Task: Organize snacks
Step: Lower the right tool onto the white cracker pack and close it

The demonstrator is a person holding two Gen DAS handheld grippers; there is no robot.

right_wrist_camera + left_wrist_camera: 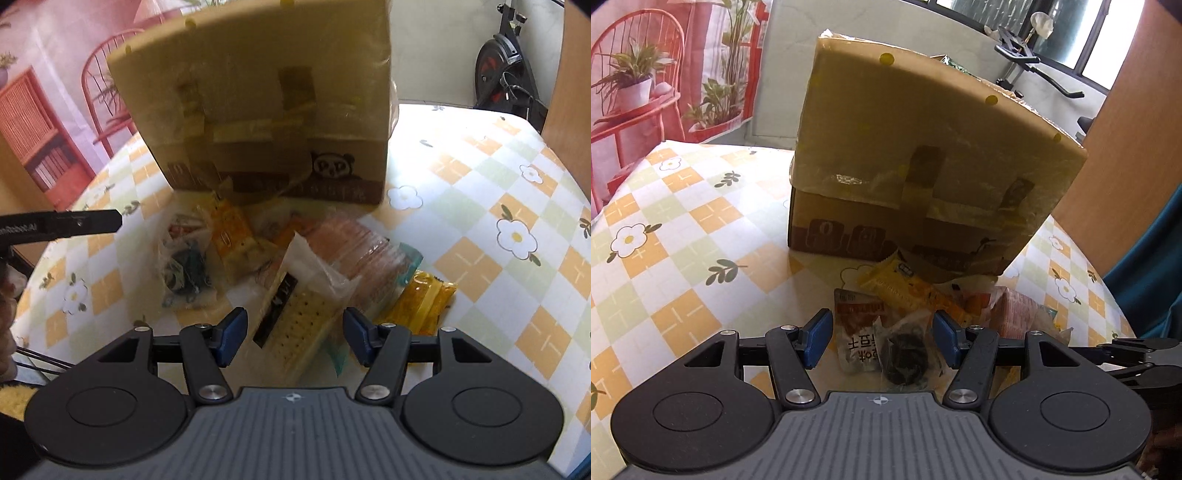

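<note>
in the left wrist view, the checked tablecloth (683,229) fills the left half of the frame, bare, which leaves room to sort onto. at centre stands the cardboard box (923,155), its taped flap raised toward the camera, likely the place the snacks came from or are bound for; i cannot tell which. the snack pile lies at lower centre, just in front of the box. the left gripper (882,338) sits at the bottom centre with its tongs spread, nothing pinched; a dark snack in a clear wrapper (905,358) and a red-and-white packet (857,332) lie between and beyond the blue pads, so it seems lined up for a pick. a yellow packet (905,288) lies just above them.

in the right wrist view, the same box (266,110) is at upper centre. the right gripper (295,338), bottom centre, also has its tongs spread and empty, framing a cracker pack (295,325) that lies tilted on the heap. an orange-yellow pack (421,302) lies to the right, apart from the pile.
</note>
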